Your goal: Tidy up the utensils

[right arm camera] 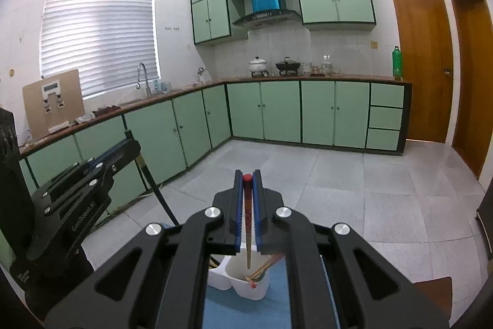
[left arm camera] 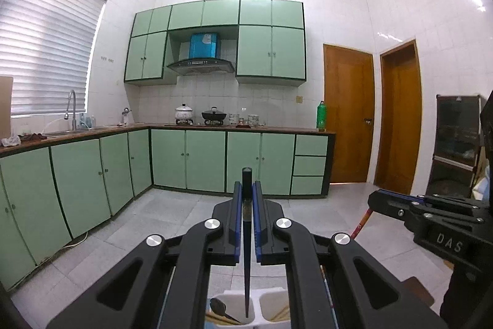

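My left gripper point(left arm camera: 246, 185) is shut on a black chopstick point(left arm camera: 246, 267) that hangs upright, its tip just above the left compartment of a white utensil holder point(left arm camera: 271, 302). A metal spoon point(left arm camera: 218, 306) lies in that compartment. My right gripper point(right arm camera: 246, 176) is shut on a brown chopstick point(right arm camera: 248, 248) with a red top end, its lower tip over the holder's point(right arm camera: 246, 290) right compartment, where several wooden chopsticks point(right arm camera: 265, 265) lean. Each gripper shows in the other's view: the right gripper point(left arm camera: 380, 199) with its reddish stick, the left gripper point(right arm camera: 131, 145) with the black chopstick point(right arm camera: 160, 196).
The holder stands on a blue mat point(right arm camera: 222, 309) on a brown table edge point(right arm camera: 431, 289). Beyond is tiled floor point(right arm camera: 339, 190), green cabinets under a long counter point(left arm camera: 191, 127) with pots, wooden doors point(left arm camera: 349, 116), and a dark shelf unit point(left arm camera: 456, 144) at right.
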Available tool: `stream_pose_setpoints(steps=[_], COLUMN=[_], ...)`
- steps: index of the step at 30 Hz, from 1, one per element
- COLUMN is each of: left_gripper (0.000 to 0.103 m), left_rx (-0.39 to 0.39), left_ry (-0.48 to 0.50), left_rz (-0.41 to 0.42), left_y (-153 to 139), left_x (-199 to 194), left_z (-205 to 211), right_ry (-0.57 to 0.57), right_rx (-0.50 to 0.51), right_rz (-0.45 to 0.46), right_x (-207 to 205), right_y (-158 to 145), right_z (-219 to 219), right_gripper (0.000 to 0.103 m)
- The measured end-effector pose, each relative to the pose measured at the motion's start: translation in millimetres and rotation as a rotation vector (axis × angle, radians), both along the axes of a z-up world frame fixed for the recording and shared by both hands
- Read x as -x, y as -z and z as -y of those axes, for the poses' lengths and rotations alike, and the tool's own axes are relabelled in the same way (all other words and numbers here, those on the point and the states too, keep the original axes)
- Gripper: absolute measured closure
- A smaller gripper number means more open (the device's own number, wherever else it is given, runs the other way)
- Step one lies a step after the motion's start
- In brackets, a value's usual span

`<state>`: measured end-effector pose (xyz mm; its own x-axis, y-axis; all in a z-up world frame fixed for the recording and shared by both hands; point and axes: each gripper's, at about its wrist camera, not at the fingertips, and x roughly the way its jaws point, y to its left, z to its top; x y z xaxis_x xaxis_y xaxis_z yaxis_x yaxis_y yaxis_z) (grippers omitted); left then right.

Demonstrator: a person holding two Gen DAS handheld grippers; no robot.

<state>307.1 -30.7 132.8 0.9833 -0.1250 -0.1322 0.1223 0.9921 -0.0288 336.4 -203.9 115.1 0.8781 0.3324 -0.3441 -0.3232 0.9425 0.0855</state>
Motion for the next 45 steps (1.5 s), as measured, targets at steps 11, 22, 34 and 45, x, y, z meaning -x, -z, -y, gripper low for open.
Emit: stream_pose_setpoints(steps=[11, 22, 34, 45], left_gripper=[0.096, 0.067, 0.054, 0.047], left_rx=[0.023, 0.027, 0.041, 0.03], left_ry=[0.006, -0.016, -0.019, -0.032], left_rz=[-0.16, -0.221, -0.314, -0.411], left_y=[57, 76, 115, 147], left_x=[-47, -19, 73, 145], left_z=[-6, -19, -22, -22], right_ry=[-0.007, 0.062, 0.079, 0.107], right_rx=[0.031, 0.048, 0.023, 0.013], right_rz=[-0.107, -0.109, -0.125, -0.164], right_x=[-34, -9, 90, 176], right_y=[47, 75, 118, 154], right_z=[-20, -15, 8, 14], right_gripper=[0.097, 0.066, 0.036, 0.013])
